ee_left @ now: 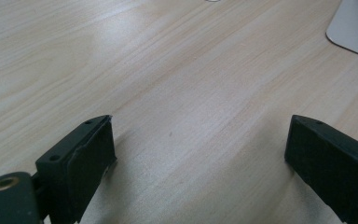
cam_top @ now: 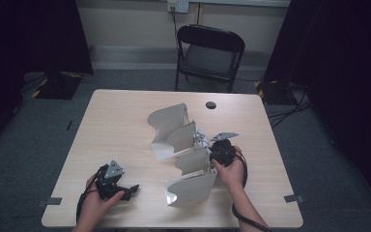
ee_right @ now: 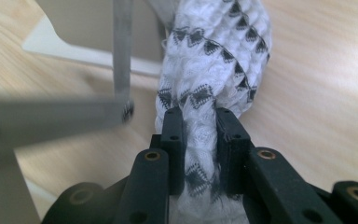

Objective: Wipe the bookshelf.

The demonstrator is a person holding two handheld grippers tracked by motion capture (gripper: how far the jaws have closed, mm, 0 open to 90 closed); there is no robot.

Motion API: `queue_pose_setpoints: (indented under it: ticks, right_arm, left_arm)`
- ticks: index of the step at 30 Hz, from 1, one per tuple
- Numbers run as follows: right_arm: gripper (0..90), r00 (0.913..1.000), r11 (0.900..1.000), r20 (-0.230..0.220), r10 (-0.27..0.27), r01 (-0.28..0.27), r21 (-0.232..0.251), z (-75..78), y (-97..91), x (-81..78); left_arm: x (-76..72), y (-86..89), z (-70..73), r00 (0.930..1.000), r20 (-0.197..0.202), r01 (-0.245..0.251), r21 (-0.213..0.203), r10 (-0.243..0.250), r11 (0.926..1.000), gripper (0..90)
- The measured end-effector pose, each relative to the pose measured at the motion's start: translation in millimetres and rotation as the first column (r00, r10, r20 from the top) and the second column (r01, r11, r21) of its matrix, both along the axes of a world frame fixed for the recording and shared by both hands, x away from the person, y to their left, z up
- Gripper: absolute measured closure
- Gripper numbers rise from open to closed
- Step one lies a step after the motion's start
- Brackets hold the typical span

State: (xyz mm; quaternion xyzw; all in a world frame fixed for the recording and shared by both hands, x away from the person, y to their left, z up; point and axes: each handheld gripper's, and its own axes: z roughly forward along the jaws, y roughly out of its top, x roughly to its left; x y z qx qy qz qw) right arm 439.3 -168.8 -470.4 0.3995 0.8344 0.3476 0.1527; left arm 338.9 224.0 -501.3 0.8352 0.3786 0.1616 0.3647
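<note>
Pale wooden table [cam_top: 125, 125] seen from above: white curved metal rack [cam_top: 183, 154] mid-table, right gripper [cam_top: 211, 155] beside it. Left gripper [ee_left: 200, 149] view: jaws wide apart over bare wood. Right gripper view: jaws clamp white patterned cloth [ee_right: 214, 70]; rack bars [ee_right: 121, 51] crowd alongside.

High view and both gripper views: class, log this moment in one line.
right gripper: shut on patterned cloth | left gripper: open, on table | white rack: beside cloth

Left gripper [cam_top: 125, 189] rested low by the near table edge, jaws spread wide, nothing between them. Right gripper [ee_right: 200, 140] sat farther forward, jaws clamped tight on a white patterned cloth [ee_right: 214, 60].
</note>
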Motion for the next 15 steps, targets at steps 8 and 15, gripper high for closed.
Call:
queue_pose_setpoints:
  ticks: [8,15]
  right_arm:
    - [75.0,0.9902,0.9907,0.033,-0.136,0.136,0.004,0.8,-34.0,-7.5]
    - [71.5,0.9872,0.9874,0.031,-0.157,0.157,-0.016,-4.5,-42.9,-7.6]
  left_arm:
    - [0.0,0.0,0.0,1.0,0.0,0.0,-0.001,0.0,1.0,8.0]
    - [0.0,0.0,0.0,1.0,0.0,0.0,0.0,0.0,1.0,8.0]
